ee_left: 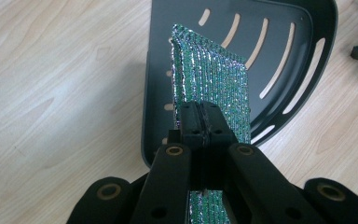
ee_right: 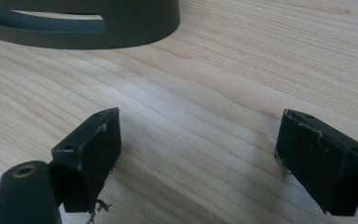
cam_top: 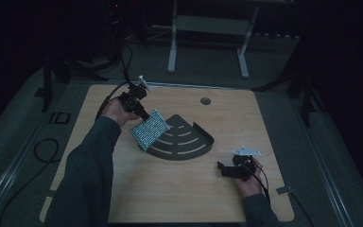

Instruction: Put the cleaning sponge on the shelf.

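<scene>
Left gripper view: glittery green woven pad (ee_left: 214, 79), flat and thin.

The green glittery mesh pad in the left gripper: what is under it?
Under the green glittery mesh pad lies the dark quarter-round slotted metal tray on the wooden table. The pad covers part of the tray floor.

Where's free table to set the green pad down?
Bare wood along the near table edge, between the sleeve and the right tool, and right of the tray. Crowded at the tray's left rim, where the left tool holds the pad.
</scene>
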### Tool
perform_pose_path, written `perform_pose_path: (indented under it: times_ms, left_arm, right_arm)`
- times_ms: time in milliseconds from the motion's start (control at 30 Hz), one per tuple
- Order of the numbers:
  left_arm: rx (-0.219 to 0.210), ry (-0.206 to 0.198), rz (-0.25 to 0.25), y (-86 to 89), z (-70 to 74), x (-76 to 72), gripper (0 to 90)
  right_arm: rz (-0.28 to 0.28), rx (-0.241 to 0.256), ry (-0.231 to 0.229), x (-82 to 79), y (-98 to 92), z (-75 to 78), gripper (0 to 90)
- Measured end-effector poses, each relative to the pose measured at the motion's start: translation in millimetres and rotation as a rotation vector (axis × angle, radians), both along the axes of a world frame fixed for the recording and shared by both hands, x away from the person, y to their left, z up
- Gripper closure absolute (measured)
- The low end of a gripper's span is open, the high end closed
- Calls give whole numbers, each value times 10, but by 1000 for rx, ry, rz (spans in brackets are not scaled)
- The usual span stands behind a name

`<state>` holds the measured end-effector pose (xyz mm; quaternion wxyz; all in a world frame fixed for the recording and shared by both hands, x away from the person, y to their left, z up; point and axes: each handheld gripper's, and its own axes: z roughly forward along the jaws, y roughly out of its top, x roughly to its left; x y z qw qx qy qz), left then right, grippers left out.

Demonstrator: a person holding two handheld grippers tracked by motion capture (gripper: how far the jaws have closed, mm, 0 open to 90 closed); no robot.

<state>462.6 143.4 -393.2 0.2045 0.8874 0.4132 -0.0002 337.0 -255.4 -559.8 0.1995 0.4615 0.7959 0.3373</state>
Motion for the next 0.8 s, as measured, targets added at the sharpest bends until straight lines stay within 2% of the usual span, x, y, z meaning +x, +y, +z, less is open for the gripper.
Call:
perform_pose_path:
  times_ms: [467,800]
  left_arm:
    - [-27,9,7,-29,-102,149,900]
    - [-1,7,10,-115,-199,207,900]
  right_arm:
    - [0,0,0,0,0,0,137]
    - [0,0,1,0,0,0,137]
